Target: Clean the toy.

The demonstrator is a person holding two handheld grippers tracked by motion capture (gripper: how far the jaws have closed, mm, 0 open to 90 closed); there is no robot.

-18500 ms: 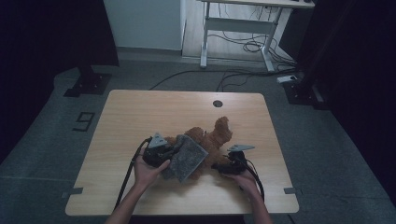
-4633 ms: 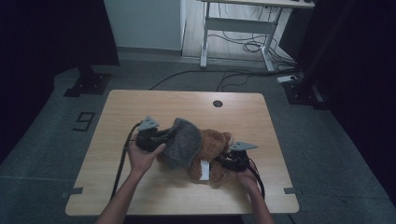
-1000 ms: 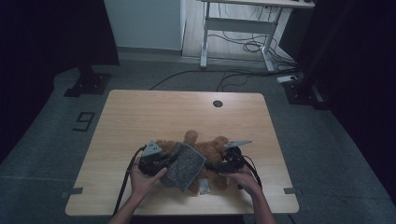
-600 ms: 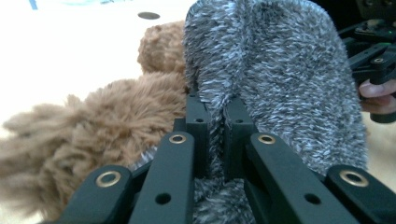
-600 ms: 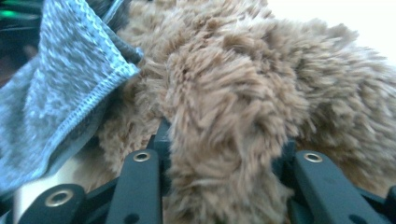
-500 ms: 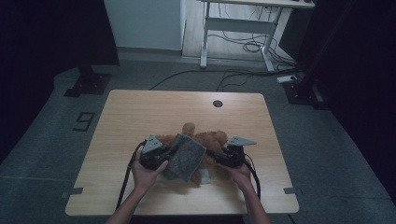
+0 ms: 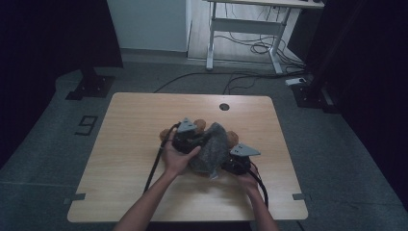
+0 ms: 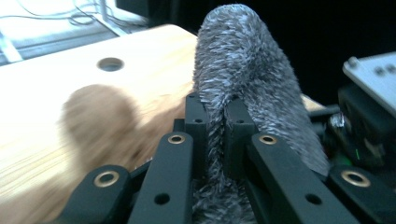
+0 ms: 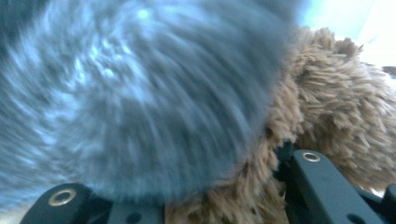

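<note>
Mid-dressing, likely — left gripper point(image 8: 212, 126) clamped on grey fleece point(image 8: 247, 70) draped over brown plush point(image 9: 336, 107) at table point(image 7: 130, 125) centre, right gripper point(image 7: 235, 166) pressed into plush, grip unclear — next, tug fleece further over.

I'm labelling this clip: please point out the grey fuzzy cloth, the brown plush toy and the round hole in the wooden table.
Grey fuzzy cloth point(image 8: 243, 60): left gripper view, its rounded upper fold.
Brown plush toy point(image 9: 345, 98): right gripper view, its shaggy body.
Round hole in the wooden table point(image 7: 224, 107): high view, the hole's centre.
</note>
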